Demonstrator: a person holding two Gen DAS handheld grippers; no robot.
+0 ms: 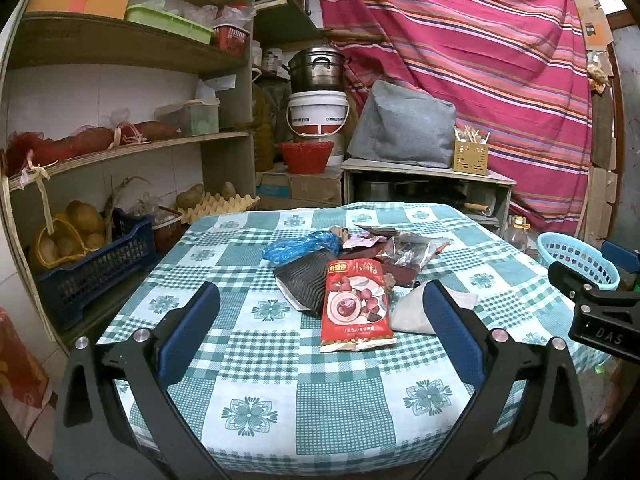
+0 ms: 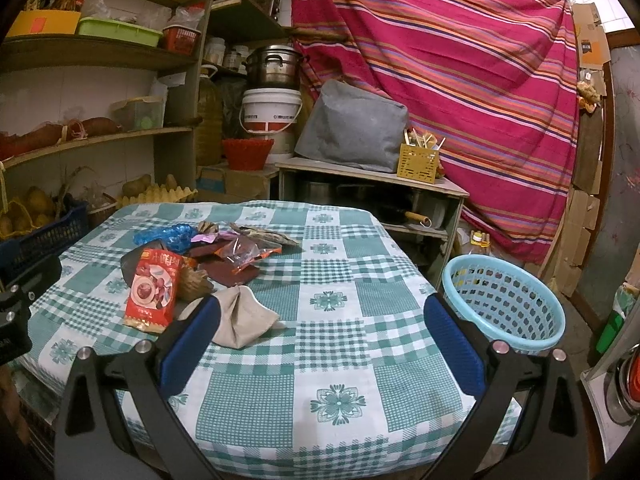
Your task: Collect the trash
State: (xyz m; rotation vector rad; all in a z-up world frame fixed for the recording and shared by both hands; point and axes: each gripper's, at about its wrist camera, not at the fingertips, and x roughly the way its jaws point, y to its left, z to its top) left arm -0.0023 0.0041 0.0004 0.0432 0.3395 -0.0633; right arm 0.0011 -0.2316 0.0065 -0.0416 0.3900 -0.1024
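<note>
Dim, warm indoor light is filling both views — daylight is glaring white at the top right corners, fisheye distortion is bending edges, dark vignetting is ringing the frames.

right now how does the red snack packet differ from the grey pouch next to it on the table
The red snack packet is glossy, printed with red fruit and lettering; the grey pouch is plain and matte. The red snack packet lies flat and rectangular, while the grey pouch is folded into a puffed, pointed shape. The red snack packet leans on the litter pile; the grey pouch sits at its edge. Both lie on the checked tablecloth, ungripped.
</note>
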